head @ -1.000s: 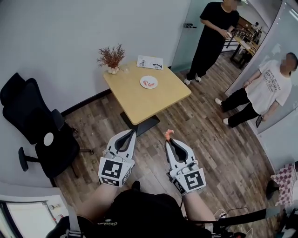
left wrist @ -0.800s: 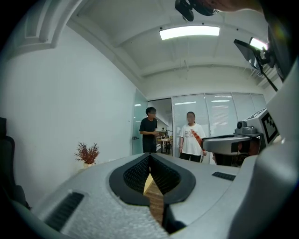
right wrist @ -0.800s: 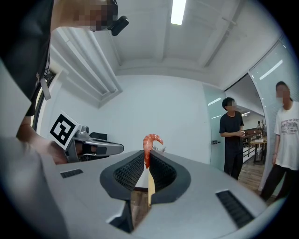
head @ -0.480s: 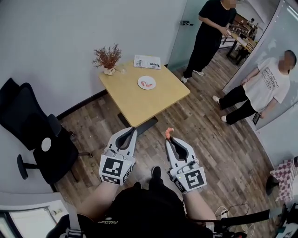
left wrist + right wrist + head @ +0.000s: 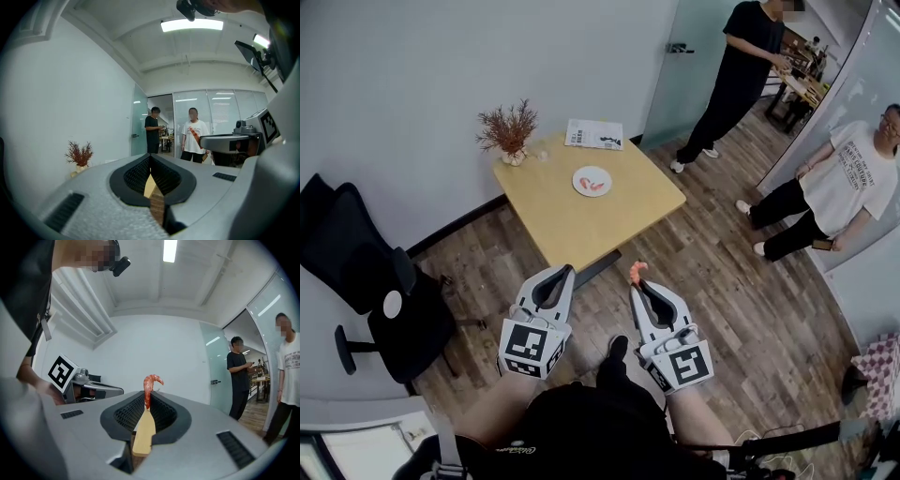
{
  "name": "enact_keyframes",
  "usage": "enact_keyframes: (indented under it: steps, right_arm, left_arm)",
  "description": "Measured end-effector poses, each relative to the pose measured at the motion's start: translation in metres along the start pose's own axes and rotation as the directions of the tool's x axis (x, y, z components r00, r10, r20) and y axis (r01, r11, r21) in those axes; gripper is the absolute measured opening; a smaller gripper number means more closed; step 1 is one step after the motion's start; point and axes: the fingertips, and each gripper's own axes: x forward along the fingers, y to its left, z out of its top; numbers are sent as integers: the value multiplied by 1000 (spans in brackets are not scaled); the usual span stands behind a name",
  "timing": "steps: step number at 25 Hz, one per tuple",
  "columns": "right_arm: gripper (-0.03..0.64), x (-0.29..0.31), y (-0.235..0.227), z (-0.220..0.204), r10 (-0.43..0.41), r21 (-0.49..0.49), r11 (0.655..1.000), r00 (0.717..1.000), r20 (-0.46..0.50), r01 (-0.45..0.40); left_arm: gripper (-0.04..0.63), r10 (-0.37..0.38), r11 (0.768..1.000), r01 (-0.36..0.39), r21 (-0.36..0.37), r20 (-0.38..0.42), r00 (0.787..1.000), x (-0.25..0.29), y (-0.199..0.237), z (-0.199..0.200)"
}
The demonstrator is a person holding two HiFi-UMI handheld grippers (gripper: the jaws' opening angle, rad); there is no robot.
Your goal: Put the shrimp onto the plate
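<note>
An orange shrimp sticks up from the tips of my right gripper, which is shut on it; in the right gripper view the shrimp curls above the closed jaws. My left gripper is shut with nothing in it, its jaws meeting in the left gripper view. Both grippers hang over the wooden floor, short of the table. A white plate with another shrimp on it sits on the light wooden table ahead.
A vase of dried red twigs and a paper sheet lie at the table's far side. A black office chair stands at left. Two people stand at right by glass walls.
The view has moved toward the table; the plate now appears closer to the grippers. Both grippers keep their pose, the right one still holding the shrimp.
</note>
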Motion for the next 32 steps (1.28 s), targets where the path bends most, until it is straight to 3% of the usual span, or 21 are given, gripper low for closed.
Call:
enact_keyframes:
  steps: [7, 19, 32]
  right_arm:
    - [37, 38, -80, -9, 27, 19, 999, 1000, -9, -27]
    - [37, 100, -186, -5, 141, 26, 990, 990, 1, -141]
    - [37, 180, -209, -13, 187, 21, 982, 982, -17, -187]
  left_arm:
    - [5, 13, 999, -12, 30, -12, 1000, 88, 4, 14]
    - [5, 114, 993, -113, 33, -27, 993, 196, 16, 29]
    - [5, 149, 989, -149, 10, -42, 988, 245, 75, 17]
